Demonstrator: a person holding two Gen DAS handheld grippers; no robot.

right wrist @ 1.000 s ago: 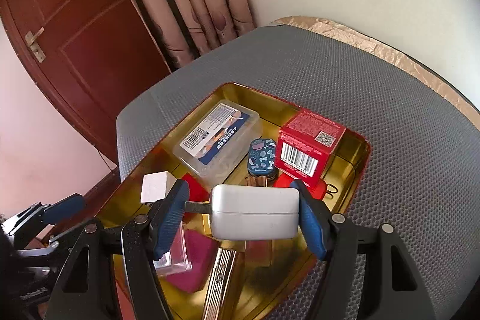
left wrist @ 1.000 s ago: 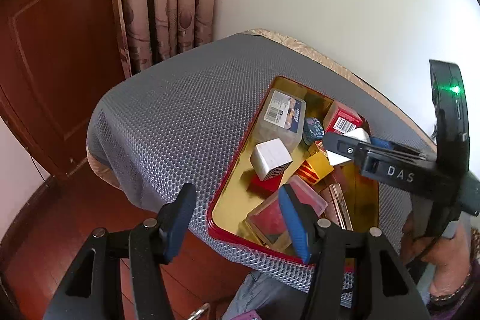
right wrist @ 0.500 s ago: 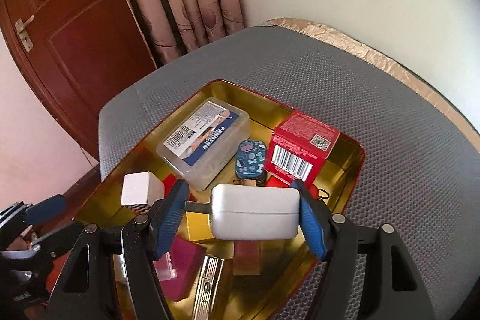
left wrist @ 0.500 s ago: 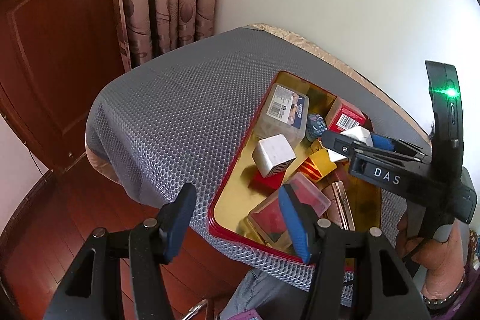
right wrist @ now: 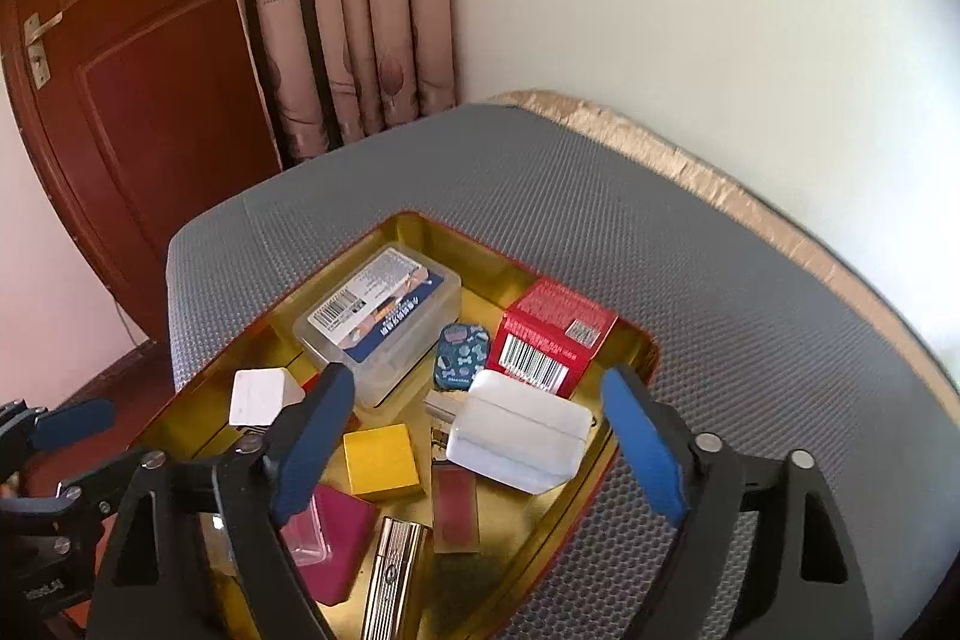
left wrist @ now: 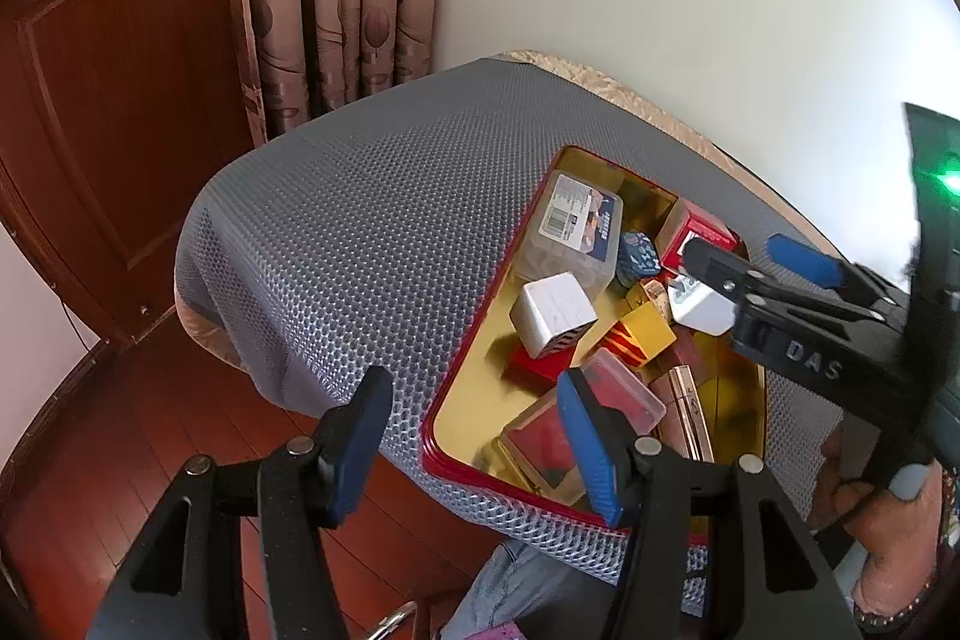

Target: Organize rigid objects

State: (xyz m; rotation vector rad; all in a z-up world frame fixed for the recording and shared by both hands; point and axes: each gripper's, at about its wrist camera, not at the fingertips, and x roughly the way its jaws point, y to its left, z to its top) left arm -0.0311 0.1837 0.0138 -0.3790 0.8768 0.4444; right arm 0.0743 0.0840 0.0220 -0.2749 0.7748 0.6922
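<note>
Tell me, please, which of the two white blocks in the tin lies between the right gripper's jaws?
The larger seamed white block beside the red box; the smaller one sits left of the opening jaws.

A white charger (right wrist: 521, 432) lies tilted in the gold tray (right wrist: 414, 225), touching the red box (right wrist: 549, 334).

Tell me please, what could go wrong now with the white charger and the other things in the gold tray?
1. The right gripper is opening and the white charger lies tilted on other items, no pad pressing it; it may slide or tip against the red box.
2. The gold tray sits near the table's front edge and is crowded; a nudge from the open left gripper could shift it.
</note>
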